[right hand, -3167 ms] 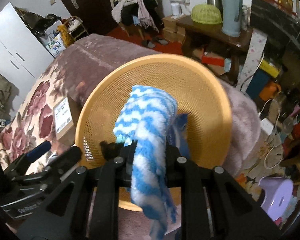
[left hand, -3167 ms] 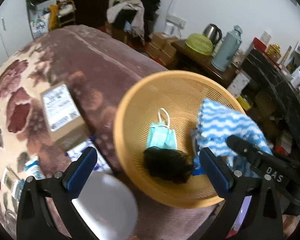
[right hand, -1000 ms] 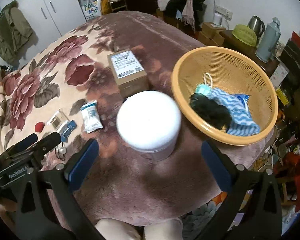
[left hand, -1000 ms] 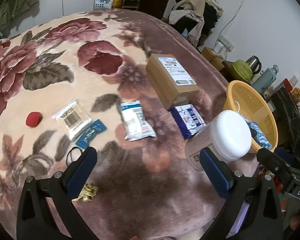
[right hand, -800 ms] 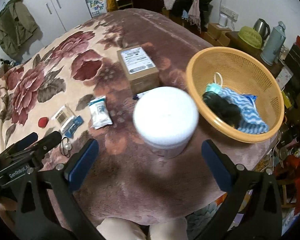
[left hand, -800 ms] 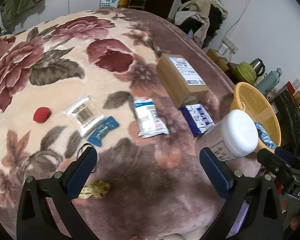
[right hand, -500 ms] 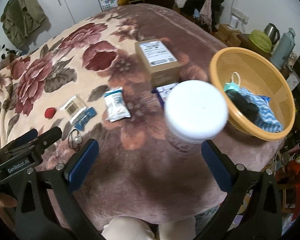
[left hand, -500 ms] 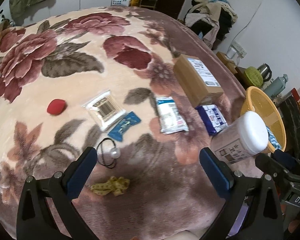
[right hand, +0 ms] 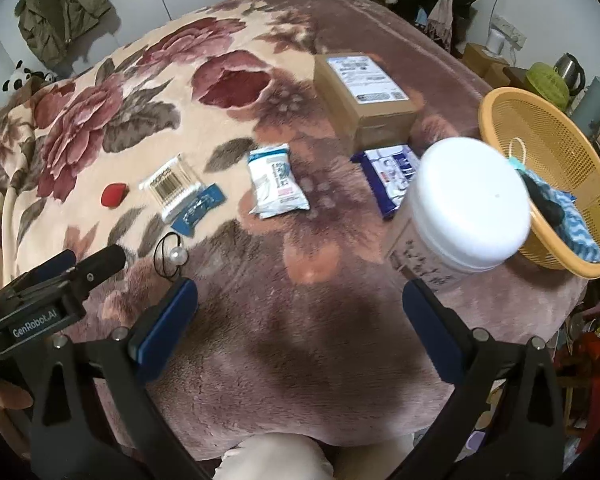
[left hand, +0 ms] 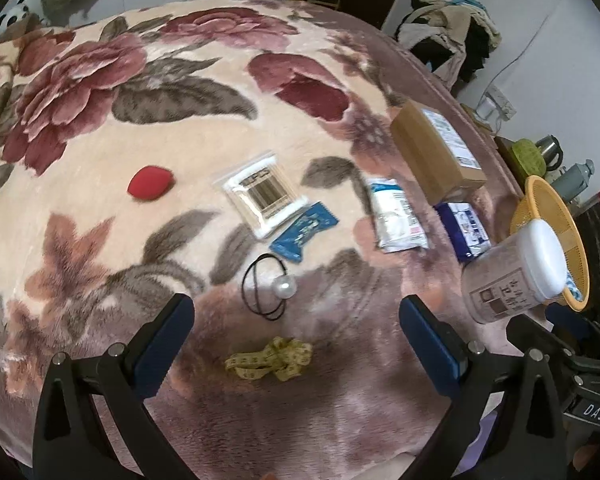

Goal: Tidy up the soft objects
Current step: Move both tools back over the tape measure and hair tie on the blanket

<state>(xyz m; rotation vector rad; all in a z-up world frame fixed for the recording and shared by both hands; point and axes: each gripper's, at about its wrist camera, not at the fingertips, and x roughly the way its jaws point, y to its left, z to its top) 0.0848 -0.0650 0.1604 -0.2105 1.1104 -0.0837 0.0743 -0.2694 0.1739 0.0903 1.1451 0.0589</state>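
Observation:
Both grippers hover open and empty above the near edge of a flowered blanket. Under my left gripper (left hand: 295, 306) lie a yellow measuring tape (left hand: 270, 364) and a black hair tie with a pearl (left hand: 268, 286). A red sponge (left hand: 150, 182) sits farther left. At the right, the orange basket (right hand: 488, 120) holds a blue-and-white cloth (right hand: 576, 228), a black soft item (right hand: 546, 204) and a face mask (right hand: 518, 162). My right gripper (right hand: 300, 290) hangs over bare blanket, left of a white-lidded jar (right hand: 468, 204).
Across the blanket's middle lie a cotton swab pack (left hand: 260, 194), a blue packet (left hand: 304, 230), a white tissue pack (left hand: 398, 214), a blue tissue pack (left hand: 466, 226) and a cardboard box (left hand: 436, 152). A person's knees (right hand: 276, 456) show at the near edge. Cluttered furniture stands beyond the basket.
The right gripper let the blue-and-white cloth go into the basket. Both grippers then pulled back and swung left, so the basket now sits far right and the scattered items are in view.

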